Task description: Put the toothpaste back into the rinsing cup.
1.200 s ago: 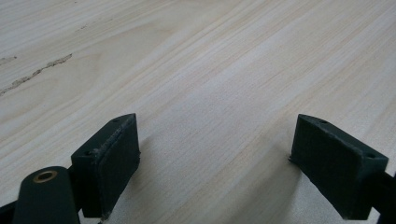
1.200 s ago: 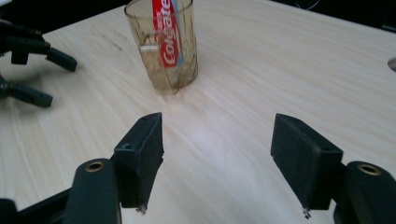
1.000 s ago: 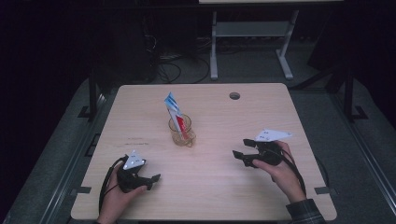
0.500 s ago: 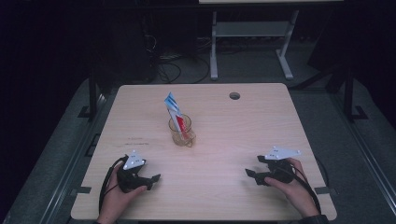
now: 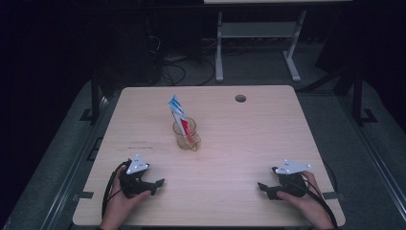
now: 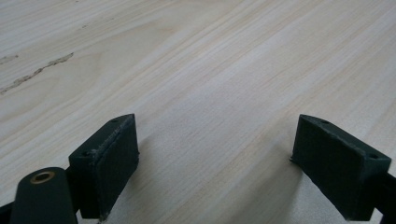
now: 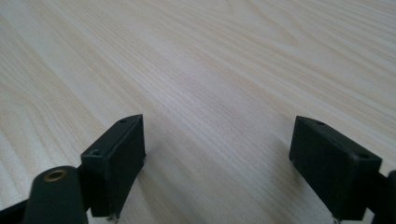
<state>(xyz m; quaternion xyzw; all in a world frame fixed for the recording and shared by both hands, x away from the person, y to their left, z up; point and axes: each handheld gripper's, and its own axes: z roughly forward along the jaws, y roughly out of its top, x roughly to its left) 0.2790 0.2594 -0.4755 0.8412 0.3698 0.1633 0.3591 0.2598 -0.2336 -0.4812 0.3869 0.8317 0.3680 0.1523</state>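
High view, step in hand: both grippers rest low on the wooden table (image 5: pixel 249 139), near its front edge. Judged as a parked pose, so keep each one flat and still, with the jaws clear of the glass cup.
High view, task's thing: the glass cup (image 5: pixel 186 136) stands upright at the table's middle and holds a toothpaste tube (image 5: pixel 181 120) that leans toward the far left.
High view, left gripper (image 5: pixel 155 184): in front of the cup and to its left, well apart from it.
High view, right gripper (image 5: pixel 265 188): in front of the cup and to its right, well apart from it.
Left gripper view, tool state: jaws stand wide with bare table between them and nothing held.
Right gripper view, tool state: jaws have just been opening and now stand wide over bare wood grain, with nothing between them.
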